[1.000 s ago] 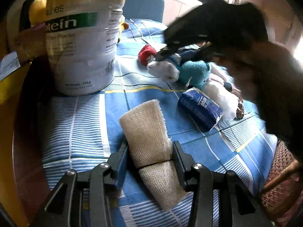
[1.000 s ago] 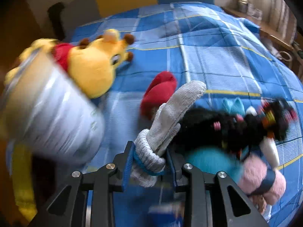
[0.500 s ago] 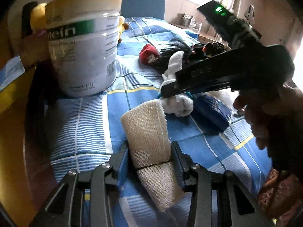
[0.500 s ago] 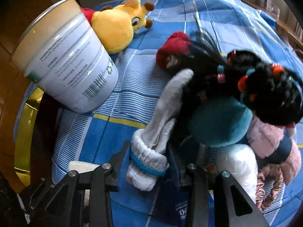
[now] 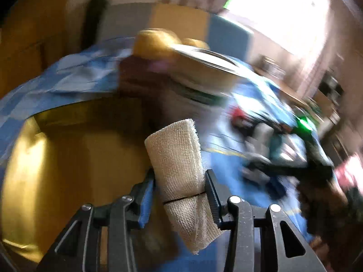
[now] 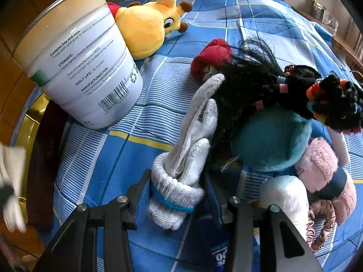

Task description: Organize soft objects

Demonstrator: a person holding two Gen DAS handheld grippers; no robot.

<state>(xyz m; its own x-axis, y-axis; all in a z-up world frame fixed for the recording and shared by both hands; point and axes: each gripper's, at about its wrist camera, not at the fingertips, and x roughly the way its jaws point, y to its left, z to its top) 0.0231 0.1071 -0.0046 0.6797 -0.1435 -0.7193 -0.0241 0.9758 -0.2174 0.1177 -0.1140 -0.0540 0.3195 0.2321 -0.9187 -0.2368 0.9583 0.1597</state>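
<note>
Canister (image 6: pixel 77 68): I see a white powder tin upright at the upper left of the right wrist view.
Cloth (image 6: pixel 261 15): blue checked with yellow lines, covering the desk.
Packet (image 6: pixel 217 244): dark blue, at the bottom centre.

Left gripper (image 5: pixel 179 188) and right gripper (image 6: pixel 177 192): matte black linkage arms with triangular cut-outs, silver pivot screws beside each cut-out, and flat fingers (image 5: pixel 145 195) lined with blue pads inward of those screws.

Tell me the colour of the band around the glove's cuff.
Blue, on the grey-white glove; clearest in the right wrist view.
</note>
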